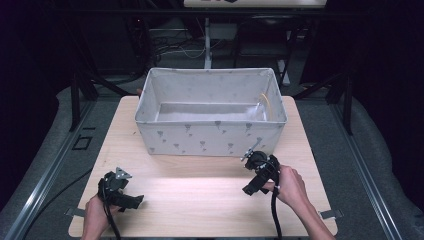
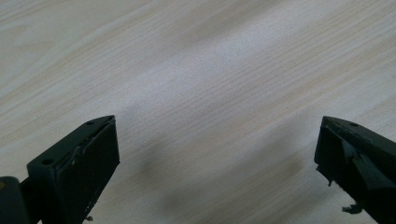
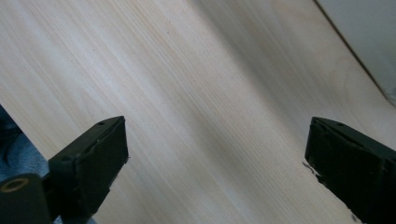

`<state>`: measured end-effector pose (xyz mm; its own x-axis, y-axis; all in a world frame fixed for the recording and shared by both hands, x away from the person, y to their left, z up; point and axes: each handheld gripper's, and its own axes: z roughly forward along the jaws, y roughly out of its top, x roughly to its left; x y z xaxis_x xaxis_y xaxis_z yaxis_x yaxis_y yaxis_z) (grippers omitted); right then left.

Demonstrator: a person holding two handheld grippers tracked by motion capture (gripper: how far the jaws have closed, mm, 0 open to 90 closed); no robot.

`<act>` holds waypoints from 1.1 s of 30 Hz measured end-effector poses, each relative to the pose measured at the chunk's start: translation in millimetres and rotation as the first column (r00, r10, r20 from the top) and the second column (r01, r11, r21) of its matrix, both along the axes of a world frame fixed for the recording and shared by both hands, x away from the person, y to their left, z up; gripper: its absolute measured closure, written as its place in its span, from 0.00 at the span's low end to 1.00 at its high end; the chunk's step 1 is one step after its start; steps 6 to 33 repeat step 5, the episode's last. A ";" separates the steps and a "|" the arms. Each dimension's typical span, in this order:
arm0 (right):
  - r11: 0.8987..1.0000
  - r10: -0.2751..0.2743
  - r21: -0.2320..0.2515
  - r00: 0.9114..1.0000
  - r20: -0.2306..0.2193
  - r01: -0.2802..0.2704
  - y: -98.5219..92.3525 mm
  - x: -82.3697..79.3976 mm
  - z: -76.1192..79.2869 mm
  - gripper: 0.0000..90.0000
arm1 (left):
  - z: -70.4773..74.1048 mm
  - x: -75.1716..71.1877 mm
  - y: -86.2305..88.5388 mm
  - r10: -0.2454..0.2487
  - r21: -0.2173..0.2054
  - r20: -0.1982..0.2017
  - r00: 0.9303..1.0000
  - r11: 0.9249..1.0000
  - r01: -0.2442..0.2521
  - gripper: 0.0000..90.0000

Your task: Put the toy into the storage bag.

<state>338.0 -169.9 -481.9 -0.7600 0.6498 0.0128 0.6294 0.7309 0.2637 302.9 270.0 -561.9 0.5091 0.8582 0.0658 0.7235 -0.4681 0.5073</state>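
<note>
Bright tabletop (image 1: 200, 190), dark soft surroundings

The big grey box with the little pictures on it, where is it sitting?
In the high view, the fabric box sits on the far half of the wooden table, about centred, with the right gripper just in front of its near right corner.

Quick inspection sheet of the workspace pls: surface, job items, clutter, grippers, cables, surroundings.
Surface: light wood table, bare between the hands.
Job's things: grey fabric bin with a small printed pattern, upright at the far half of the table; its floor looks bare, with a thin yellowish strand at the right inner wall.
Clutter: nothing seen.
Grippers: left gripper near the front left corner, jaws wide apart over bare wood; right gripper just in front of the bin's right corner, jaws wide apart, holding nothing.
Cables: a black cable trails from the right gripper toward the person.
Surroundings: dark room, grey floor, black frame posts.
</note>
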 end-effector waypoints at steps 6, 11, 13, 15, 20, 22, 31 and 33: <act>0.999 -0.020 -0.026 1.000 -0.004 0.020 -2.2 -1.2 -12.3 0.12 | 0.8 0.2 -0.1 -0.005 0.003 0.011 1.000 1.000 0.005 0.00; 0.999 -0.020 -0.026 1.000 -0.004 0.020 -2.2 -1.2 -12.3 0.12 | 0.8 0.2 -0.1 -0.005 0.003 0.011 1.000 1.000 0.005 0.00; 0.999 -0.020 -0.026 1.000 -0.004 0.020 -2.2 -1.2 -12.3 0.12 | 0.8 0.2 -0.1 -0.005 0.003 0.011 1.000 1.000 0.005 0.00; 0.999 -0.020 -0.026 1.000 -0.004 0.020 -2.2 -1.2 -12.3 0.12 | 0.8 0.2 -0.1 -0.005 0.003 0.011 1.000 1.000 0.005 0.00; 0.999 -0.020 -0.026 1.000 -0.004 0.020 -2.2 -1.2 -12.3 0.12 | 0.8 0.2 -0.1 -0.005 0.003 0.011 1.000 1.000 0.005 0.00; 0.999 -0.020 -0.026 1.000 -0.004 0.020 -2.2 -1.2 -12.3 0.12 | 0.8 0.2 -0.1 -0.005 0.003 0.011 1.000 1.000 0.005 0.00; 0.999 -0.020 -0.026 1.000 -0.004 0.020 -2.2 -1.2 -12.3 0.12 | 0.8 0.2 -0.1 -0.005 0.003 0.011 1.000 1.000 0.005 0.00; 0.999 -0.020 -0.026 1.000 -0.004 0.020 -2.2 -1.2 -12.3 0.12 | 0.8 0.2 -0.1 -0.005 0.003 0.011 1.000 1.000 0.005 0.00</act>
